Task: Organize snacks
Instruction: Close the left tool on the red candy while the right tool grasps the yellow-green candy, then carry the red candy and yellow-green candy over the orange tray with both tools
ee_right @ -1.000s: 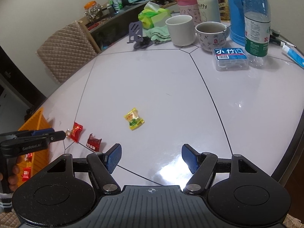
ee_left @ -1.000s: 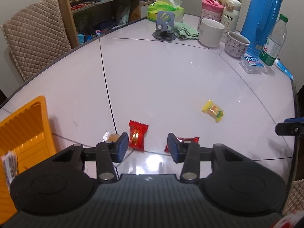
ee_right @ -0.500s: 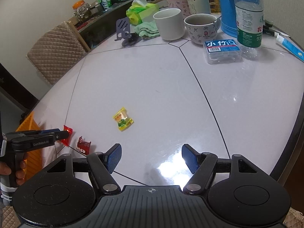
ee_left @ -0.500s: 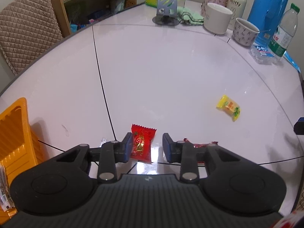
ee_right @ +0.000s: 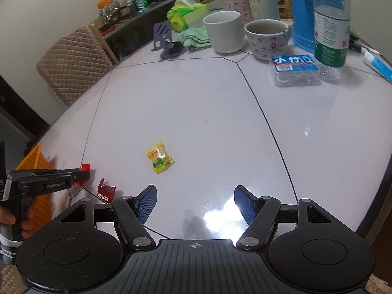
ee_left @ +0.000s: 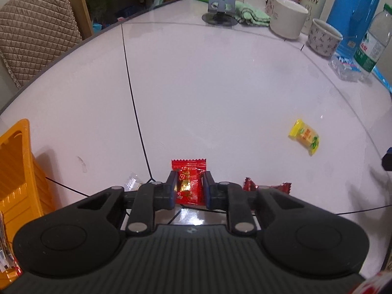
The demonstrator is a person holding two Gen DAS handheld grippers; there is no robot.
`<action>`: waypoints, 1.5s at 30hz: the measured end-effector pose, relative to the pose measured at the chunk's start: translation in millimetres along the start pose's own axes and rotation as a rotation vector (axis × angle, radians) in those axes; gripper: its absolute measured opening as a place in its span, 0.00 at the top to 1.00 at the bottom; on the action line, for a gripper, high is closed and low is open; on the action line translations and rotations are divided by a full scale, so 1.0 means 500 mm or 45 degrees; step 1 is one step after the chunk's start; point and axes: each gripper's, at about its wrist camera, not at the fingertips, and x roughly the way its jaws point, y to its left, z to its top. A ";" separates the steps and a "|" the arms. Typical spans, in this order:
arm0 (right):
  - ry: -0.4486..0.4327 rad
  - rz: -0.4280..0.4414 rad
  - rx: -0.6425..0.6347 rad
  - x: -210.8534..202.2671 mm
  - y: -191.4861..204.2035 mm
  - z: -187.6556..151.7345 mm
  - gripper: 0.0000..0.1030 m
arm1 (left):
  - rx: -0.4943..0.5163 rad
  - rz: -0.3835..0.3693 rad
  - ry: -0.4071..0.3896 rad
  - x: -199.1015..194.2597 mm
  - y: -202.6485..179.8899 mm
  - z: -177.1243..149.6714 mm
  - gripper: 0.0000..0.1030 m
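A bright red snack packet (ee_left: pixel 188 171) lies on the white table (ee_left: pixel 220 85). My left gripper (ee_left: pixel 188 175) is closing on it, and both pads press its sides. In the right wrist view the left gripper (ee_right: pixel 84 176) covers most of that packet (ee_right: pixel 85 166). A dark red packet (ee_left: pixel 269 187) (ee_right: pixel 105 192) lies just right of it. A yellow packet (ee_left: pixel 305 137) (ee_right: pixel 159 157) sits further right. A clear-wrapped candy (ee_left: pixel 132 181) peeks out left of the fingers. My right gripper (ee_right: pixel 195 201) hangs open above bare table, holding nothing.
An orange basket (ee_left: pixel 17 161) with some packets inside stands at the left table edge. At the back are a white mug (ee_right: pixel 225 30), a patterned cup (ee_right: pixel 267 38), a water bottle (ee_right: pixel 332 24), a clear box (ee_right: pixel 294 69) and a phone stand (ee_right: pixel 163 36). A quilted chair (ee_left: pixel 34 29) stands behind.
My left gripper came down and forward over the bright red packet and its jaws closed from wide apart onto the packet's sides. The right gripper stayed open and in place.
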 end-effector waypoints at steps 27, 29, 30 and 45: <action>-0.052 0.142 -0.510 0.167 0.097 0.042 0.58 | -0.330 0.030 -0.079 -0.139 0.028 -0.037 0.82; -0.039 0.133 -0.533 0.183 0.101 0.046 0.60 | -0.333 0.035 -0.075 -0.137 0.027 -0.036 0.82; -0.034 0.129 -0.545 0.190 0.104 0.047 0.61 | -0.335 0.034 -0.075 -0.137 0.026 -0.036 0.82; -0.010 0.081 -0.608 0.198 0.121 0.035 0.79 | -0.335 0.032 -0.073 -0.145 0.021 -0.041 0.82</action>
